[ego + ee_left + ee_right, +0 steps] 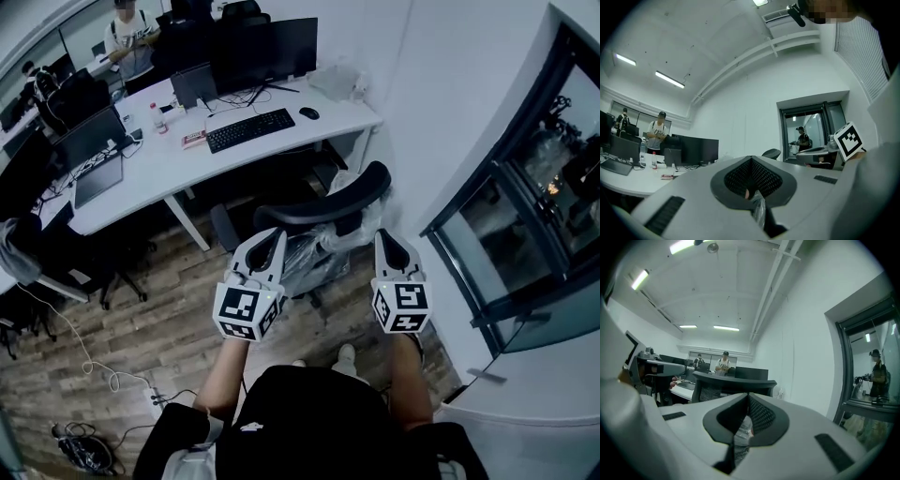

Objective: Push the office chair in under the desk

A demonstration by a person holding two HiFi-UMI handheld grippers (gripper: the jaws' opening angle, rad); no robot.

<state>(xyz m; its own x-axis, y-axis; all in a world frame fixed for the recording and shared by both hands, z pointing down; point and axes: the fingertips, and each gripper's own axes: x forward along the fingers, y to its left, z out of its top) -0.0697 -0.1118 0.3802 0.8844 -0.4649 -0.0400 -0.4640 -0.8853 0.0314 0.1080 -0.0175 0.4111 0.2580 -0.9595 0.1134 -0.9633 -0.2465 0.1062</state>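
Note:
The office chair stands in front of the white desk, its mesh back wrapped in clear plastic and its black headrest on top. My left gripper is shut, its tips at the left side of the chair back. My right gripper is also shut, with its tips at the right side just below the headrest. In the left gripper view the shut gripper shows crinkled plastic through its gap. The right gripper view shows the shut gripper below the headrest. Whether the tips touch the chair cannot be told.
On the desk lie a keyboard, a mouse, monitors and a laptop. A white wall and a dark-framed glass door are close on the right. Other chairs and floor cables are to the left. People stand at the far desks.

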